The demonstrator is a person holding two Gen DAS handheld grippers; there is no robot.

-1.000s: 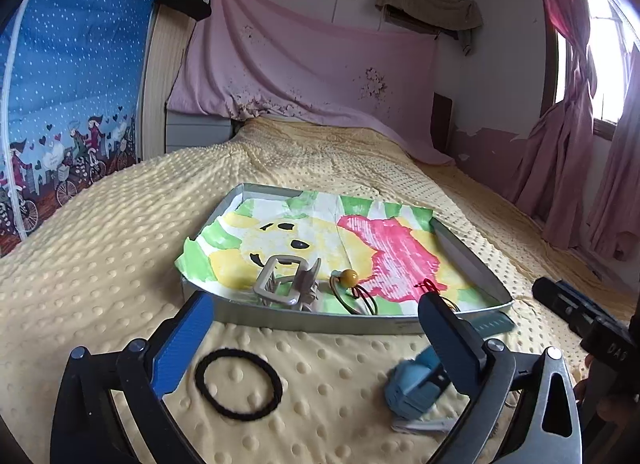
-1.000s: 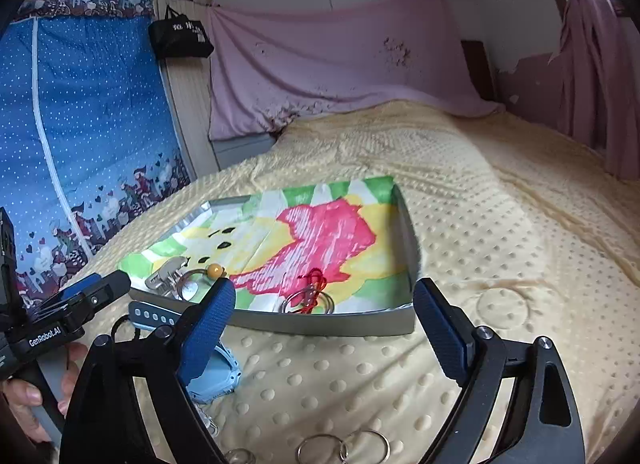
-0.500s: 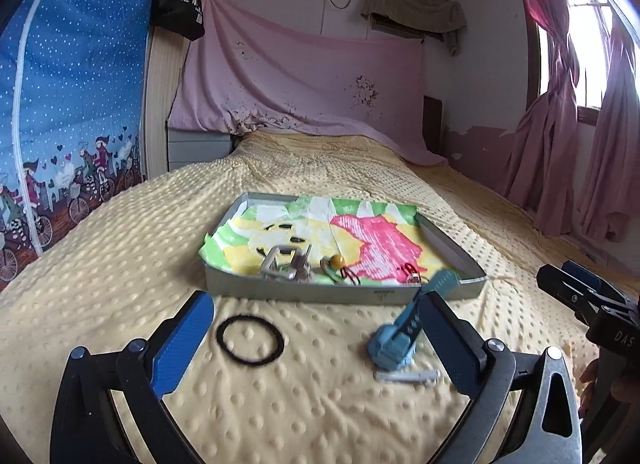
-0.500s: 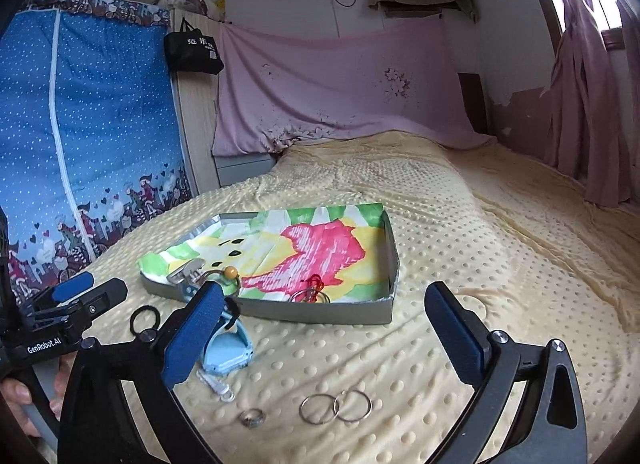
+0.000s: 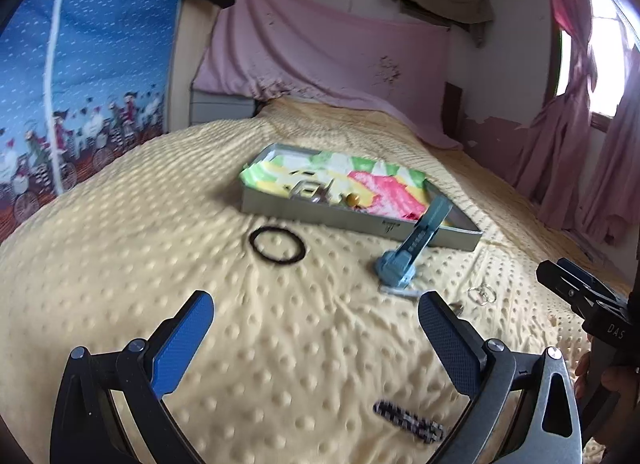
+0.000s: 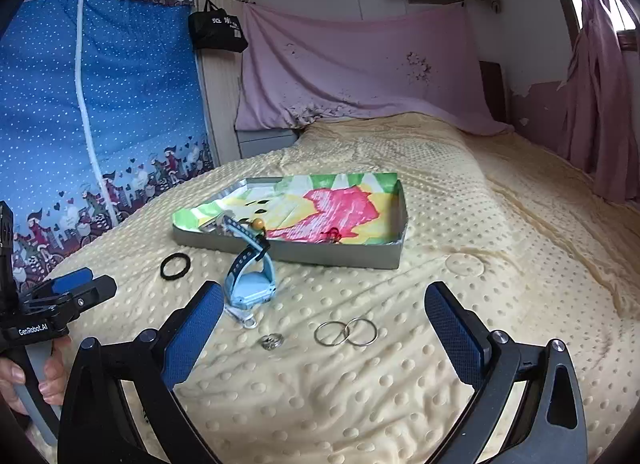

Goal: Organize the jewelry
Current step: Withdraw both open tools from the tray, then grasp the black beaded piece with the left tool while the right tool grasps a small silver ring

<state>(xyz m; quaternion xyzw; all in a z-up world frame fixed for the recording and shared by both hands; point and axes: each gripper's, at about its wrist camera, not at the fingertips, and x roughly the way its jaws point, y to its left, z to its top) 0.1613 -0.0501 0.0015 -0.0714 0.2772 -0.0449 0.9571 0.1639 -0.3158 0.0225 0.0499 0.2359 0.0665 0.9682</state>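
A grey metal tray (image 6: 328,254) (image 5: 352,220) lined with a bright painted paper lies on the yellow bed; a clip, a bead tie and a red item rest inside. In front of it lie a black hair tie (image 6: 175,265) (image 5: 277,245), a blue watch (image 6: 252,278) (image 5: 412,252), a small ring (image 6: 272,341) and two linked hoops (image 6: 346,333) (image 5: 482,295). A dark patterned hair clip (image 5: 408,421) lies between the left fingers. My left gripper (image 5: 316,344) is open and empty. My right gripper (image 6: 324,328) is open above the ring and hoops.
The dotted yellow blanket (image 6: 460,224) covers the whole bed. A blue printed wardrobe (image 6: 100,116) stands at the left, a pink sheet (image 6: 360,72) hangs on the back wall, pink curtains (image 5: 580,152) at the right. A hand (image 6: 24,376) holds the left gripper's handle.
Both grippers have pulled back and away from the tray, so more of the bed shows. The ring, hoops and dark hair clip have come into view.
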